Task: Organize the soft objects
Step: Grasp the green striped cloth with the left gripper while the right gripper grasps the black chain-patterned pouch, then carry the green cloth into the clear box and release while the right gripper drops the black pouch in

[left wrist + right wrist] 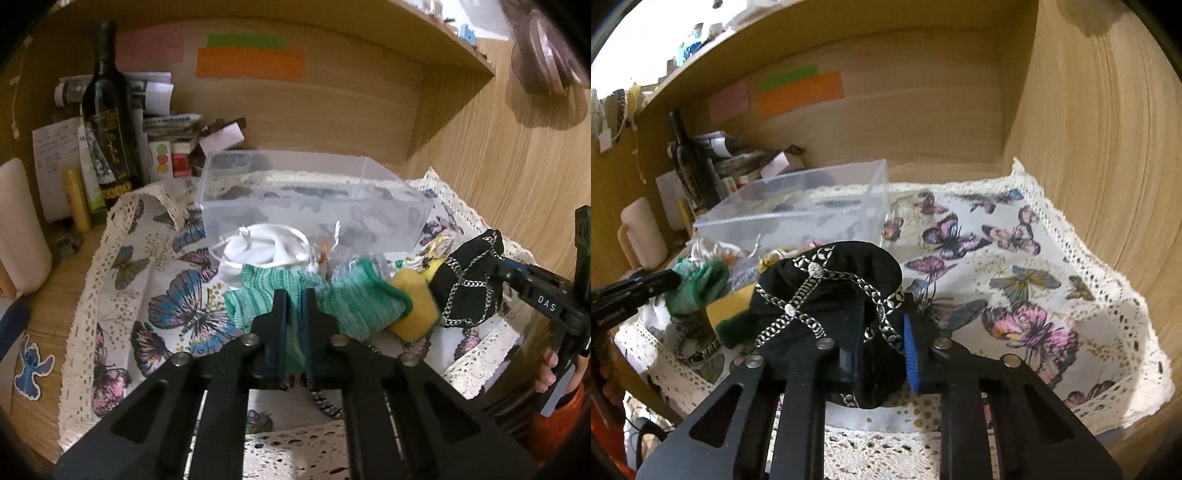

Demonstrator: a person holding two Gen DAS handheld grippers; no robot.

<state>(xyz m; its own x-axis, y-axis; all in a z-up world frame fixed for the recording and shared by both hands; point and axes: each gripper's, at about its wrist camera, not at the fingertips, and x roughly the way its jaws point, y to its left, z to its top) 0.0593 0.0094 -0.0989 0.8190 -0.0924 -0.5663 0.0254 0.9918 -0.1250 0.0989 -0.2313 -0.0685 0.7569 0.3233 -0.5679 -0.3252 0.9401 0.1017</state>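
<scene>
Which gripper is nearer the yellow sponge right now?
Left, narrowly. The left gripper clamps the green knit cloth whose edge overlaps the yellow sponge; the right gripper holds the black pouch beside it.

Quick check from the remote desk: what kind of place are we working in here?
Most likely a home desk or shelf nook: wooden walls carry sticky notes, a dark wine bottle stands by stacked papers, and a lace-edged butterfly cloth covers the surface.

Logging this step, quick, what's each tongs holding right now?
Left tongs: closed on the green knit cloth.
Right tongs: closed on the black chain-trimmed cloth.
</scene>
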